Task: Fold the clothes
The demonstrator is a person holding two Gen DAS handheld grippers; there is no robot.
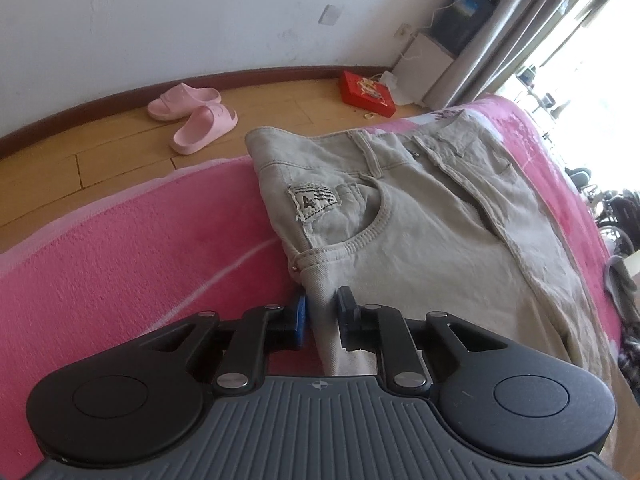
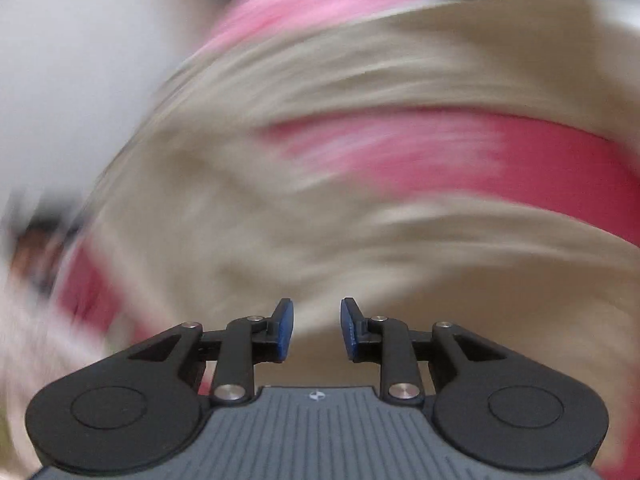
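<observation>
Beige trousers (image 1: pixel 420 220) lie on a pink blanket (image 1: pixel 140 248), waistband at the far end and a stitched patch beside the front pocket. My left gripper (image 1: pixel 323 312) sits at the trousers' near left edge, with a fold of the fabric filling the narrow gap between its blue pads, pinched. The right wrist view is heavily blurred by motion. In it, my right gripper (image 2: pixel 316 328) hovers over beige cloth (image 2: pixel 320 200) and a band of pink blanket (image 2: pixel 480 152). Its pads stand apart with nothing between them.
Beyond the bed edge there is a wooden floor with a pair of pink slippers (image 1: pixel 192 116) and a red box (image 1: pixel 366 88) near the wall. A white cabinet (image 1: pixel 424 60) and grey curtains (image 1: pixel 520 20) stand at the far right by a bright window.
</observation>
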